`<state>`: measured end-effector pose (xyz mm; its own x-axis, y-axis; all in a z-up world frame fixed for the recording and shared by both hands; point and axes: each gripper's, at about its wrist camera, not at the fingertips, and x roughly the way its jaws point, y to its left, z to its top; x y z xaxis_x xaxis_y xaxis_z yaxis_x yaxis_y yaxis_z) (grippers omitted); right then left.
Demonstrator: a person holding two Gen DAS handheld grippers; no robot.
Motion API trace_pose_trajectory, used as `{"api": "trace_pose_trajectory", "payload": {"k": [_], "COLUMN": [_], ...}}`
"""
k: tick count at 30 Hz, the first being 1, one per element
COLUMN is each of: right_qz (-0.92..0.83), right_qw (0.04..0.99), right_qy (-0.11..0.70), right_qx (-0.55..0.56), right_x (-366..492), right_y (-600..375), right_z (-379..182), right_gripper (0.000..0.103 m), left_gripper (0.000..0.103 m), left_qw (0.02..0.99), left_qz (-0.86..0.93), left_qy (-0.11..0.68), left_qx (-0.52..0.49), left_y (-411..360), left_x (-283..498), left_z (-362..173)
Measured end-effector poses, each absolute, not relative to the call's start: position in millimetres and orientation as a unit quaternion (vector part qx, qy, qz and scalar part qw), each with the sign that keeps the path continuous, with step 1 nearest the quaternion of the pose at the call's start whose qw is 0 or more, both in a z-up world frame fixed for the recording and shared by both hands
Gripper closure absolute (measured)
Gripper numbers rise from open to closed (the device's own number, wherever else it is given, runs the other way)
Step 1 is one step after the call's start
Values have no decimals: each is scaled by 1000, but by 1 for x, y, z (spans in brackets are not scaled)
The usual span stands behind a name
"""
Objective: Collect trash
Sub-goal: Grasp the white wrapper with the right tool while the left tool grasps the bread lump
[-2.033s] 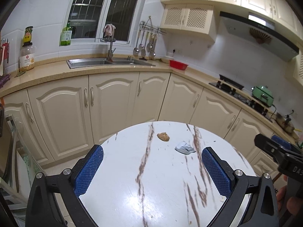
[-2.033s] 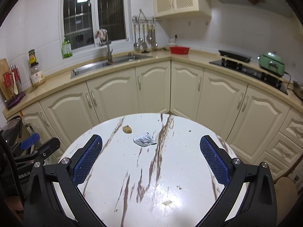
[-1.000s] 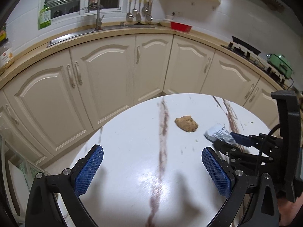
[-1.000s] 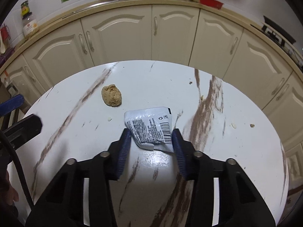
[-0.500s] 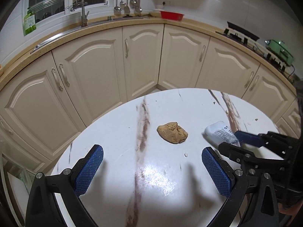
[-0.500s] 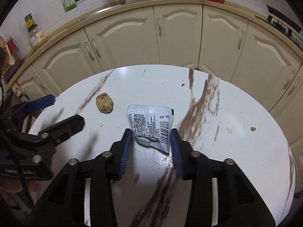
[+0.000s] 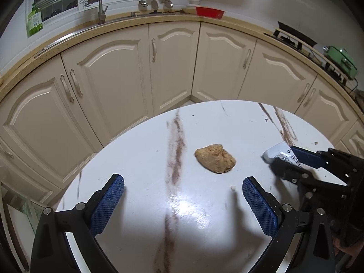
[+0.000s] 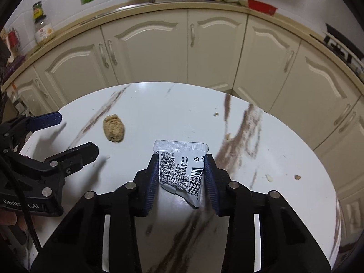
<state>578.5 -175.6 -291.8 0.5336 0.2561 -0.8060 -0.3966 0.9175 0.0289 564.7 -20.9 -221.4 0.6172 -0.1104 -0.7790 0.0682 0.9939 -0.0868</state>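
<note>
A crumpled white wrapper (image 8: 182, 161) with a barcode is pinched between the blue pads of my right gripper (image 8: 180, 166), whose jaws are closing on it just above the round white marble table (image 8: 182, 113). To its left, a brown lump of food waste (image 8: 113, 128) lies on the table. My left gripper (image 7: 183, 180) hovers wide open just short of that lump (image 7: 215, 161), nothing between its fingers. From the left wrist the right gripper (image 7: 285, 159) and the wrapper (image 7: 276, 151) show at the right. From the right wrist the left gripper (image 8: 75, 132) shows at the left.
Small crumbs (image 8: 269, 177) dot the right side of the table. Cream cabinets (image 7: 173, 63) curve behind the table under a counter with a sink tap (image 7: 101, 11), a red bowl (image 7: 210, 11) and a green bottle (image 7: 34, 20).
My left gripper has come forward and lower towards the brown lump, which now looks larger. The right jaws have tightened on the wrapper, which is now more bent between the pads.
</note>
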Motion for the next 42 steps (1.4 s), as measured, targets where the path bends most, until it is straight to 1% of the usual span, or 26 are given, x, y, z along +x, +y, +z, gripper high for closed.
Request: {"api": "trace_pose_trajectory", "payload": {"k": [7,9,10,11,12,13,15,17,20,28,33,42], "right_qz": [181,182,183,183,183,183,183,184,183,172,164,148], "right_qw": [874,873,873,872,873,873,873,873,874,880,886,906], "right_qy": [451,452,452,452,452,452,452,452,449,442,433,396], "right_qx": [-32,-27,-23,-21,-19,-16,-9,-6,-2,17,25,35], "right_x": [579,580,580,581,581,581,581,581,575,553,527,463], "right_y": [-203,-206,-207,-208,-210,-213,-217,-219,-224,-243,-253,-281], "right_z": [-289,-289,-289,-289,-289,-289,-289,-289,-285,-272,-260,-220], "right_gripper": [71,71,71,71,71,71,71,71,71,71,71,71], "left_gripper": [1,3,8,18,23,24,36,67,71,72,72,72], "left_qw": [904,900,898,897,895,896,898,899,898,897,902,922], "left_qz": [-47,-43,-39,-37,-36,-36,-36,-41,-52,-66,-77,-111], "left_qy": [426,433,439,441,445,443,439,436,438,435,423,369], "left_qx": [-7,3,7,7,1,-1,-2,-6,-14,-36,-41,-33], "left_y": [-40,-48,-49,-51,-49,-48,-49,-50,-47,-38,-38,-71], "left_x": [586,594,598,600,602,604,605,604,599,556,517,418], "left_z": [-226,-232,-235,-236,-239,-238,-237,-234,-234,-229,-209,-156]}}
